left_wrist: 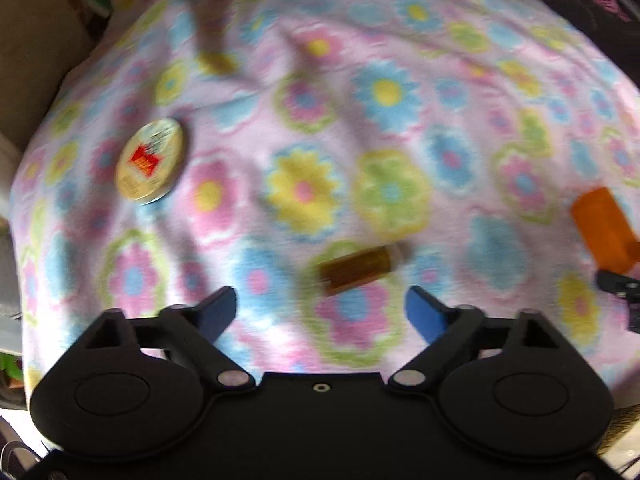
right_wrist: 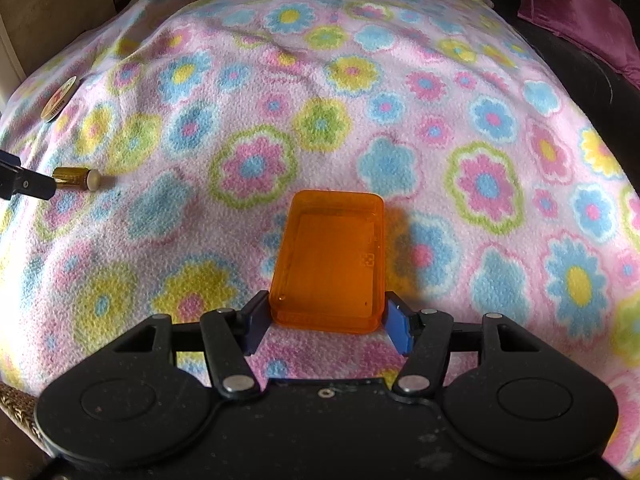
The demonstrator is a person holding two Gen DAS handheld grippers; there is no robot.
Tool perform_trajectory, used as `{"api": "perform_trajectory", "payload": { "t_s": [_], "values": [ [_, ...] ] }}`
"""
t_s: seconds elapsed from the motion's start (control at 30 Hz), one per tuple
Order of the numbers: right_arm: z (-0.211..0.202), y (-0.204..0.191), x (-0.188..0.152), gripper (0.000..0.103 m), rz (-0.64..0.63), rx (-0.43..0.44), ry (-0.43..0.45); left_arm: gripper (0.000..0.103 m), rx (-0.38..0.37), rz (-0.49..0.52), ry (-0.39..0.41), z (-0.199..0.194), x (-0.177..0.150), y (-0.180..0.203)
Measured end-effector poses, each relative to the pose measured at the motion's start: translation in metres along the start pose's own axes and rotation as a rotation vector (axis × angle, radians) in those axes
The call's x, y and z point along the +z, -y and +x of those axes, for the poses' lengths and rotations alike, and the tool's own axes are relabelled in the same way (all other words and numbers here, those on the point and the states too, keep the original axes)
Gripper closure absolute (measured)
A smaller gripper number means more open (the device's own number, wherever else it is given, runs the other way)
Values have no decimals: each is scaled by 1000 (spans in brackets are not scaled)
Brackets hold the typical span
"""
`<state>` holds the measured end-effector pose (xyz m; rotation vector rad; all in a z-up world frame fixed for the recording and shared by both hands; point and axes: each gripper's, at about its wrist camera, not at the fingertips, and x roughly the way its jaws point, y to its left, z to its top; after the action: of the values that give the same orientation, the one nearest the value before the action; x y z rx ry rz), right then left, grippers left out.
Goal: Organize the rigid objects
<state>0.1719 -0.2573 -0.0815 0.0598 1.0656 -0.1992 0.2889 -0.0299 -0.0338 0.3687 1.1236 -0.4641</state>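
Observation:
My right gripper is shut on an orange translucent box, holding it just above the flowered blanket; the box also shows at the right edge of the left wrist view. My left gripper is open, just short of an amber pill bottle with a white cap lying on its side; the bottle also shows in the right wrist view. A round tin with a red label lies to the left, also in the right wrist view. The left wrist view is motion-blurred.
A second small amber item lies far back on the blanket, blurred. A brown wall or board borders the left side. Purple cushions lie on a dark seat at the right.

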Motion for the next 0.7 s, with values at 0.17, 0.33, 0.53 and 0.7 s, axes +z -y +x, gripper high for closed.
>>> {"api": "perform_trajectory", "payload": {
  "t_s": [0.17,0.33,0.53,0.7],
  "values": [
    [1,-2,-1,43,-10,-5,2,11,4,-54,-26,15,8,23],
    [0,0,-1,44,-7,0,3,14,48,-169,-74,34,10,26],
    [1,0,1,33,-13,-20,15,50,48,-180,-69,42,11,23],
    [5,2,9,25,4,-21,27,53,23,-157,-58,39,11,22]
  ]
}}
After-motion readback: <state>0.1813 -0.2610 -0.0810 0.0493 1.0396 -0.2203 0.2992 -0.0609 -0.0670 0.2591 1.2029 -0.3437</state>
